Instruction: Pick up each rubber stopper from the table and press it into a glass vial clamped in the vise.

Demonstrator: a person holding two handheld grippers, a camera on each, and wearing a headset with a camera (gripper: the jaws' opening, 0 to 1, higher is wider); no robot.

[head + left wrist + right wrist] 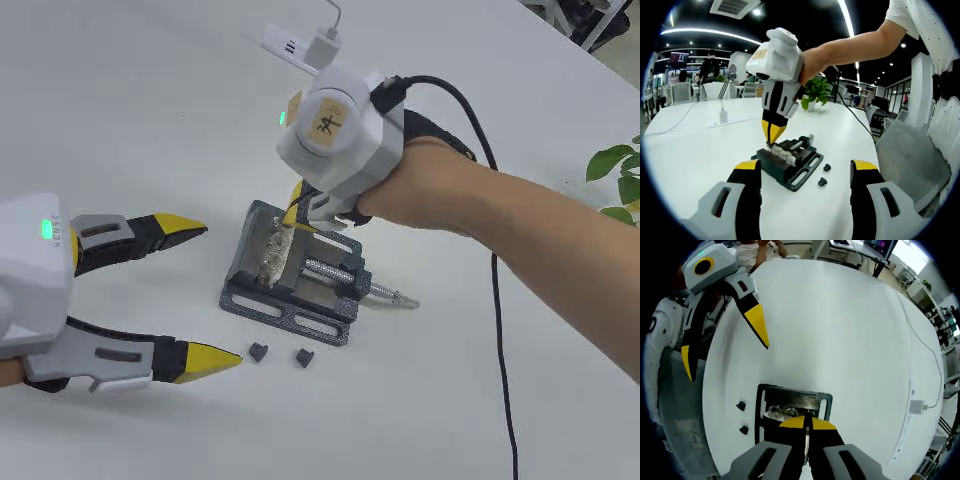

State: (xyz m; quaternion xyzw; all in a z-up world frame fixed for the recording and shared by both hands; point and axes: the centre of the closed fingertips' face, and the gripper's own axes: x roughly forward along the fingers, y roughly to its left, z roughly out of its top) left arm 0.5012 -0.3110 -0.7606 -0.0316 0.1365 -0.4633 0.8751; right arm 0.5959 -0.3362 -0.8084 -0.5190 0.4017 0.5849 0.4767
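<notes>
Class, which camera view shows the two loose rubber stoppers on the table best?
The head view: both stoppers lie clear and unobstructed in front of the vise. The left gripper view shows them smaller, between its jaws; the right gripper view shows them as tiny dark dots.

A white table (120, 120) is carrying a dark vise (290, 305), which is standing flat on it. Two small dark rubber stoppers (258, 352) are lying on the table just beside the vise base, slightly apart from each other. A white power strip (285, 45) is lying at the far side, and a black cable (500, 340) is trailing over the surface on the right.
</notes>
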